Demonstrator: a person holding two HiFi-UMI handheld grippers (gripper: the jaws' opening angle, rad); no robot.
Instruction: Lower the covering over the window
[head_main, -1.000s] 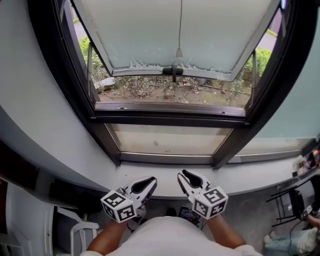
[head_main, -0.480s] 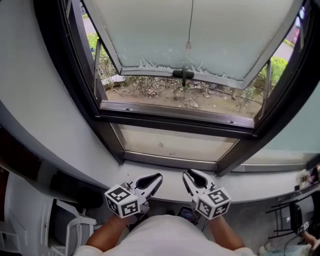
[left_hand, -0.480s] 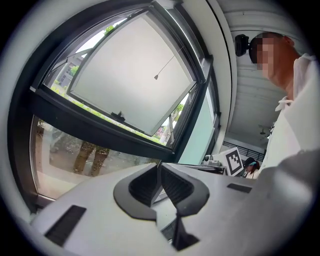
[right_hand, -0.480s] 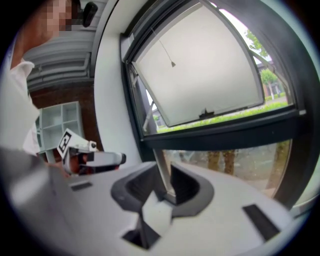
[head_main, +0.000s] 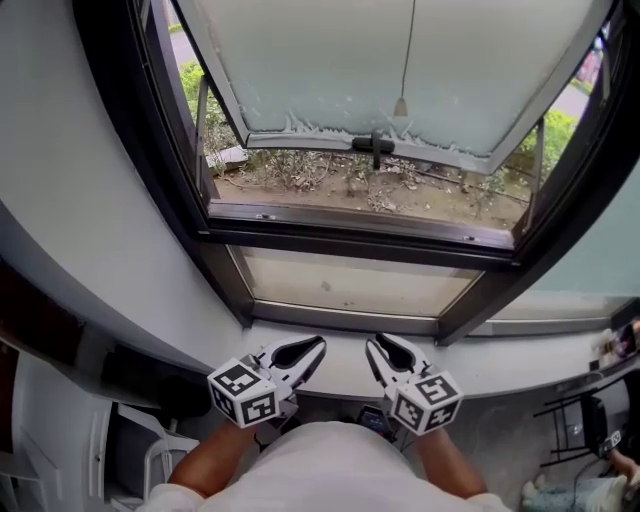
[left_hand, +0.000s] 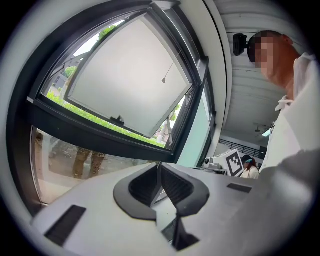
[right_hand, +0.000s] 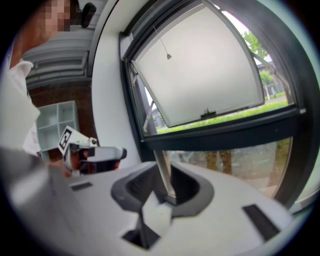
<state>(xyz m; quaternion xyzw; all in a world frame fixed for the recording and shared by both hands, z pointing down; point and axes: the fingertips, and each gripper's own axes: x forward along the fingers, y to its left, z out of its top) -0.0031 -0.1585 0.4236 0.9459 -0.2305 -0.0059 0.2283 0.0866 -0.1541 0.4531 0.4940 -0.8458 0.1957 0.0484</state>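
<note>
both grippers sit low by the near sill (head_main: 520, 362), as no reach is begun yet: left gripper (head_main: 318, 344) closed and empty, right gripper (head_main: 372, 346) slightly apart, empty too. the cord (head_main: 400, 106) (shade probably rolled above, unseen) hangs far up before the window (head_main: 350, 236).

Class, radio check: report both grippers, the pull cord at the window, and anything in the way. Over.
Left gripper shut, right gripper slightly open, both empty, low by the sill. Pull cord hangs untouched, high above them. Nothing in between.
</note>
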